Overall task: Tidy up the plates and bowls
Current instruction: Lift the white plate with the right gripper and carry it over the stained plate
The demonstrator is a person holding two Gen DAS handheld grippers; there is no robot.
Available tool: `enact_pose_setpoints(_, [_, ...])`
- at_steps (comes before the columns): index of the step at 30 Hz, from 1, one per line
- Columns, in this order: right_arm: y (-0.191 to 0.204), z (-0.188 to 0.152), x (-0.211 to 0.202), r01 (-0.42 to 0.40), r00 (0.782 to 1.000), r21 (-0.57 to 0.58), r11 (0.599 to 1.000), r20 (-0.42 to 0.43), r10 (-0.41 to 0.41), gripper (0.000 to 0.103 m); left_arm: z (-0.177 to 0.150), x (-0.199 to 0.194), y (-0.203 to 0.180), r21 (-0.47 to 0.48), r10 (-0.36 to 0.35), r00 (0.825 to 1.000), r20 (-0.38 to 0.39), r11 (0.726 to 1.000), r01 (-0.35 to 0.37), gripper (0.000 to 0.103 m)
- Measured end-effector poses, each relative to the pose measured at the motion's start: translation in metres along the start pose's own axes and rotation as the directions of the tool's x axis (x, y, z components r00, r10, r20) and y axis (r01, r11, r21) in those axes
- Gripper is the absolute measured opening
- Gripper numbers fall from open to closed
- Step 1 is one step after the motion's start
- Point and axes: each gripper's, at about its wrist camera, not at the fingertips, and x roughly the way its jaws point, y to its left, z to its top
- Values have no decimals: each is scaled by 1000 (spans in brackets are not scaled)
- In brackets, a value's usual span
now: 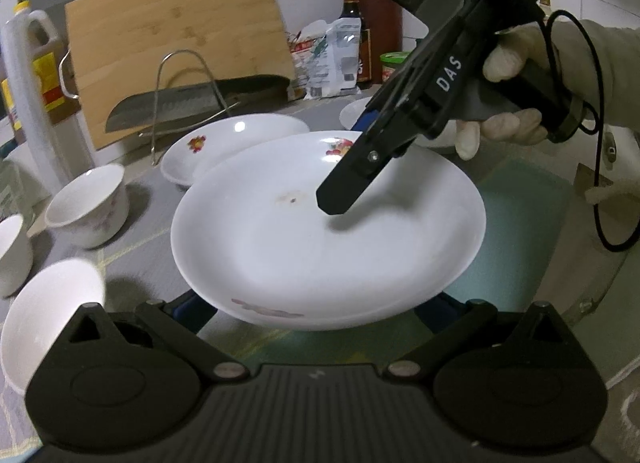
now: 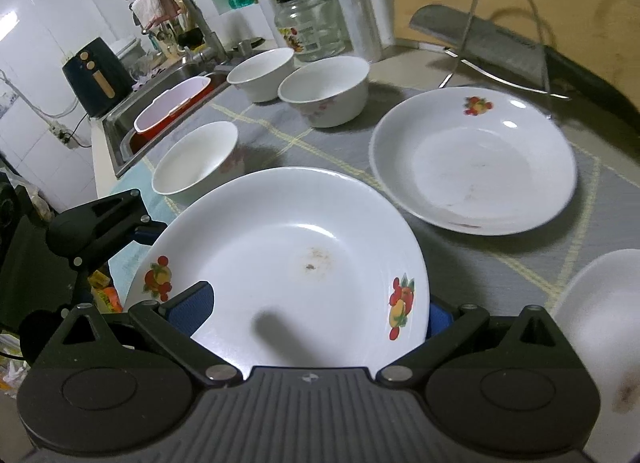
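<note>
The plate (image 2: 280, 255) is hanging lifted just in front of the second plate (image 2: 476, 159), you're pinching opposite rims with the left gripper (image 2: 132, 223) and right gripper (image 1: 340, 195), so probably you're stacking, and next is lowering it level onto that second plate.

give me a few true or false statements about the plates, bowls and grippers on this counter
1. Both grippers meet at one plate, the left gripper at one edge and the right gripper at another. True.
2. The held plate is spotless. False: a small brownish stain sits near its middle.
3. A second fruit-print plate lies on the counter beyond the held one. True.
4. Only one bowl is on the counter. False: several white bowls, like this bowl, stand apart near the sink.
5. The cleaver lies flat on the grey mat. False: it rests across a wire rack.
</note>
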Motion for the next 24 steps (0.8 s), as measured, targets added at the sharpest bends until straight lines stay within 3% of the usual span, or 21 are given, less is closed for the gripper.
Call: enact_pose_setpoints(24, [-98, -33, -88, 104, 991, 73, 992, 81, -110, 103, 81, 79, -65, 87, -95, 995, 20, 992, 93, 102])
